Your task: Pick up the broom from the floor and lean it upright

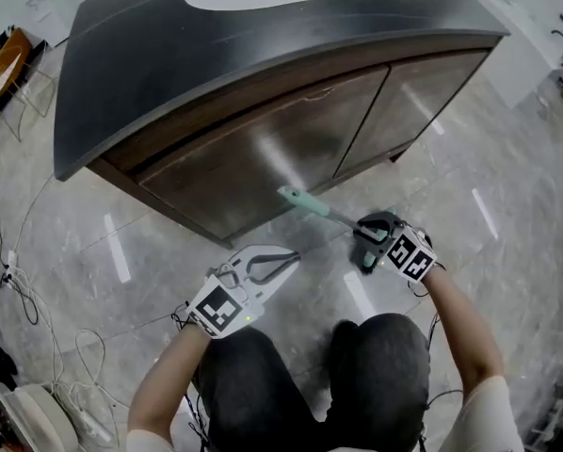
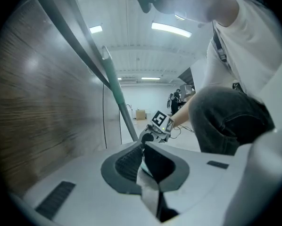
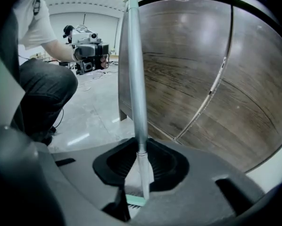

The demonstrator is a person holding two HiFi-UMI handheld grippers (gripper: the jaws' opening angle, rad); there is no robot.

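The broom (image 1: 324,212) is off the floor. Its grey handle slants up to a green tip near the cabinet doors. My right gripper (image 1: 366,241) is shut on the lower part of the handle. In the right gripper view the handle (image 3: 135,79) rises from between the pads of the right gripper (image 3: 142,160), with a green piece of the broom head (image 3: 135,200) just below them. My left gripper (image 1: 286,257) hangs to the left of the broom, apart from it, its white jaws shut on nothing. The left gripper view shows the left gripper's tips (image 2: 142,149) closed, with the handle (image 2: 115,88) and the right gripper (image 2: 153,135) ahead.
A dark-topped cabinet (image 1: 263,149) with wooden doors stands right in front, close to the broom's tip. Cables (image 1: 18,290) trail over the marble floor at the left. The person's legs fill the bottom middle of the head view.
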